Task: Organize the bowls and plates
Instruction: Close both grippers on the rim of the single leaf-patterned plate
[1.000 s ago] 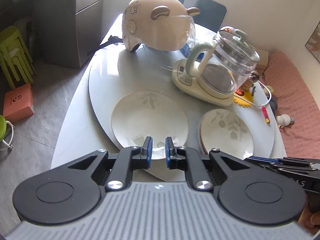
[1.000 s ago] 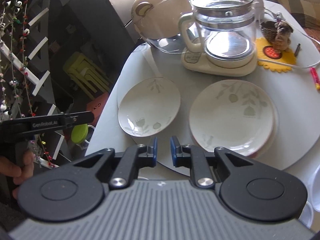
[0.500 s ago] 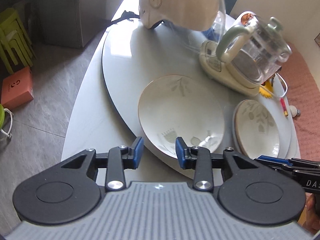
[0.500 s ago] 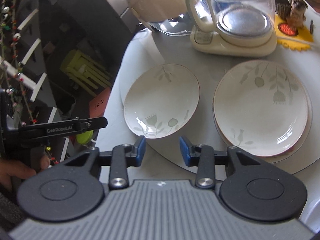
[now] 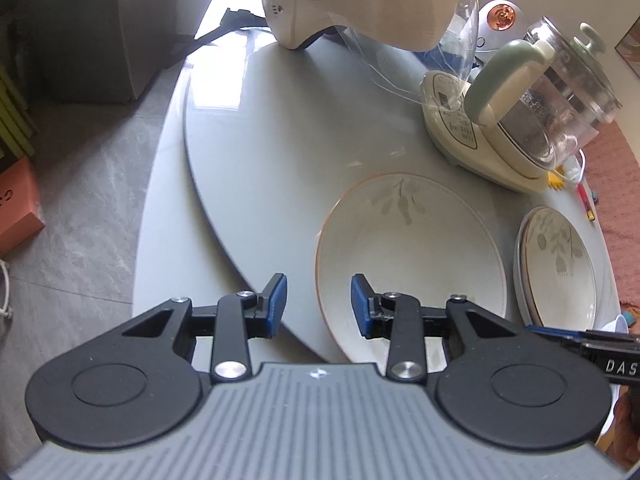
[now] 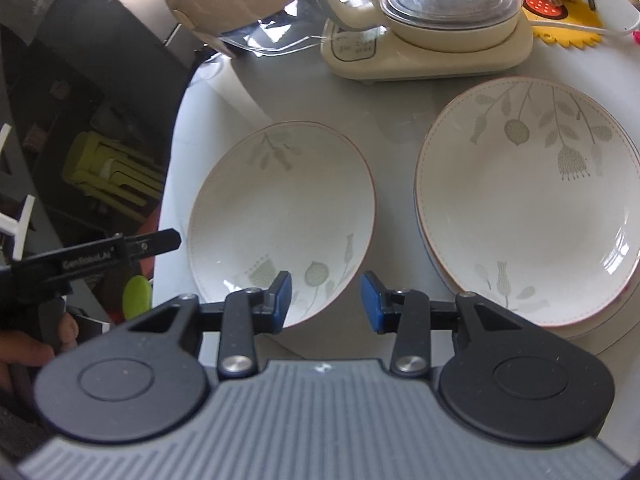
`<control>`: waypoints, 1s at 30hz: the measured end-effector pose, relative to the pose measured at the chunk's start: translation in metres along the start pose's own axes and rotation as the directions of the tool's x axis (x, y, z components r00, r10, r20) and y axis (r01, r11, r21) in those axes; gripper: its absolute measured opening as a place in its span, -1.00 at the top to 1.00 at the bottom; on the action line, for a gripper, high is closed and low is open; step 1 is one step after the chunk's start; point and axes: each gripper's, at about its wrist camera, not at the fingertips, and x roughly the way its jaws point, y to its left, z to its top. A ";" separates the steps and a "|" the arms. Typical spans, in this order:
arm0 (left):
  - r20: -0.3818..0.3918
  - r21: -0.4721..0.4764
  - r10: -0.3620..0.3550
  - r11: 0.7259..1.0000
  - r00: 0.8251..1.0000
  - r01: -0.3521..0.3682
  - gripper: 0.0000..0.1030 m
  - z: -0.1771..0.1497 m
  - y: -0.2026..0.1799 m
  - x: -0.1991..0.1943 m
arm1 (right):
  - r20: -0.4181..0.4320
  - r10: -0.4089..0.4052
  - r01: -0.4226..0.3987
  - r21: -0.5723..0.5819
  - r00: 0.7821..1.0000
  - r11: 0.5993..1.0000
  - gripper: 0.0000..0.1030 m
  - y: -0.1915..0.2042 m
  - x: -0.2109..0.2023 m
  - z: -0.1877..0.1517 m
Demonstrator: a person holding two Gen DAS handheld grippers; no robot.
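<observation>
Bowl [image 6: 280, 216]: on the bench [image 5: 280, 152], beside stacked plates [image 6: 528, 200]. Glazed ceramic, likely stiff, slippery, breakable; best taken at the near rim. Left hand-held gripper [image 5: 319, 306] and right hand-held gripper [image 6: 326, 302]: jaws just parted, empty, straddling that rim.

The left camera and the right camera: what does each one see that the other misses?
Only the left camera shows the pink rug and an orange box. Only the right camera shows the green stools and a yellow mat. Both show the single plate, the stacked plates, the glass kettle and the helmet on the table.
</observation>
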 end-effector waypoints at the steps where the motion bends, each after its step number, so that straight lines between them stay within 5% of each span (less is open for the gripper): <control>1: -0.006 0.007 -0.008 1.000 1.000 0.008 0.22 0.002 0.000 0.005 | 0.001 -0.005 0.005 0.004 1.000 1.000 0.20 0.000 0.002 0.000; 11: -0.039 0.032 -0.101 0.994 0.994 0.102 0.22 0.013 0.001 0.037 | -0.013 -0.035 0.035 -0.015 0.999 0.999 0.18 0.007 0.019 0.002; 25: -0.093 0.140 -0.115 0.982 0.989 0.128 0.25 0.029 -0.006 0.062 | -0.041 -0.030 0.032 0.043 0.999 0.999 0.21 0.000 0.045 0.010; 30: -0.108 0.142 -0.126 0.980 0.986 0.141 0.31 0.034 -0.002 0.069 | -0.055 -0.056 0.055 -0.030 0.997 0.998 0.54 0.000 0.054 0.014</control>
